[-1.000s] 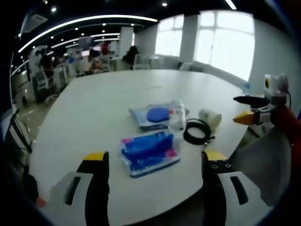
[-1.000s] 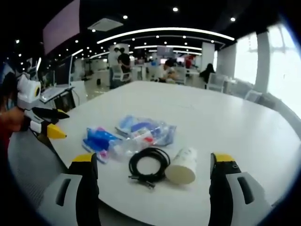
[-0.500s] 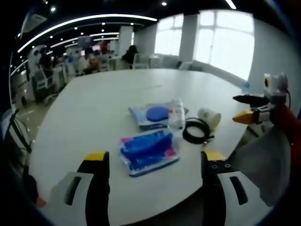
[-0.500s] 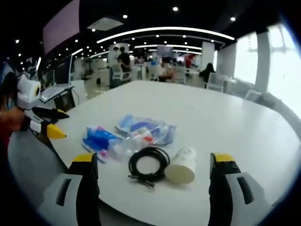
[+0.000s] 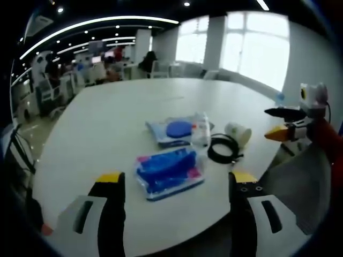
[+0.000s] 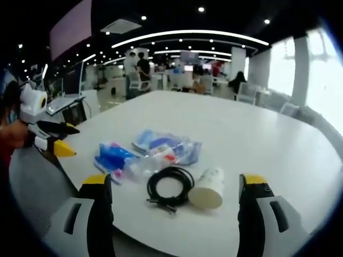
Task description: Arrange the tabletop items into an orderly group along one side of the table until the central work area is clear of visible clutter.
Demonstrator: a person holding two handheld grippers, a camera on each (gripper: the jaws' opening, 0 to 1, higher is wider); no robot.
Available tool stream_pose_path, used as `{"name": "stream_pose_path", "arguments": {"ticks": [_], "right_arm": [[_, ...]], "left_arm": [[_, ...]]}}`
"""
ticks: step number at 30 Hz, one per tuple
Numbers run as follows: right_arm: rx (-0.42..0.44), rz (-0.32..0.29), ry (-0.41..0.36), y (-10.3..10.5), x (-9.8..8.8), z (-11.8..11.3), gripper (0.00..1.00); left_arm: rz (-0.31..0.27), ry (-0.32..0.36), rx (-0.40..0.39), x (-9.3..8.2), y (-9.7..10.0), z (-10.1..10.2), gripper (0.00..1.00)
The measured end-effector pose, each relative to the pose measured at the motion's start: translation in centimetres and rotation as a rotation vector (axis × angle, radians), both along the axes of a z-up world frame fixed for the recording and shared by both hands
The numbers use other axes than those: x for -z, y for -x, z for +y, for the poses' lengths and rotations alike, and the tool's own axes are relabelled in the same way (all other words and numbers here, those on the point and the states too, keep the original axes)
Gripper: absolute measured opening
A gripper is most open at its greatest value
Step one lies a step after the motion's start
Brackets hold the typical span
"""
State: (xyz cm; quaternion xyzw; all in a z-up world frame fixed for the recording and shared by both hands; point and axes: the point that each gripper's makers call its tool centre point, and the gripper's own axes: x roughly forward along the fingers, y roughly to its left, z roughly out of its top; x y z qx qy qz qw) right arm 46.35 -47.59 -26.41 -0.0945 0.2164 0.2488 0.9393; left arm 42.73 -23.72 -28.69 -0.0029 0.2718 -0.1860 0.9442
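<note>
A cluster of items lies near the front edge of a white round table [image 5: 107, 123]. A blue packet with pink ends [image 5: 169, 170] [image 6: 111, 158] is nearest my left gripper [image 5: 177, 184], which stands open short of it. A clear bag holding a blue disc [image 5: 179, 130] [image 6: 166, 145], a small plastic bottle [image 5: 201, 130], a coiled black cable [image 5: 224, 148] [image 6: 169, 188] and a tipped white paper cup [image 5: 239, 134] [image 6: 207, 188] lie together. My right gripper [image 6: 174, 184] is open, just short of the cable and cup, and also appears at the table's right [image 5: 284, 124].
Most of the white table [image 6: 257, 134] beyond the cluster is bare. An open office with desks, chairs and several people stretches behind. Bright windows [image 5: 257, 48] line one side. The left gripper, held by a person's hand, appears off the table's edge [image 6: 51, 139].
</note>
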Motion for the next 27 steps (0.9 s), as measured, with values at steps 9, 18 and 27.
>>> {"name": "stream_pose_path", "arguments": {"ticks": [9, 18, 27], "right_arm": [[-0.042, -0.011, 0.037, -0.7, -0.4, 0.4, 0.97], [-0.145, -0.039, 0.113, -1.8, -0.4, 2.2, 0.96], [-0.278, -0.116, 0.335, -3.2, -0.4, 2.8, 0.96]], "left_arm": [[0.001, 0.002, 0.002, 0.0, 0.0, 0.0, 0.75], [0.003, 0.006, 0.000, 0.0, 0.0, 0.0, 0.74], [0.009, 0.007, 0.004, 0.1, 0.0, -0.1, 0.74]]}}
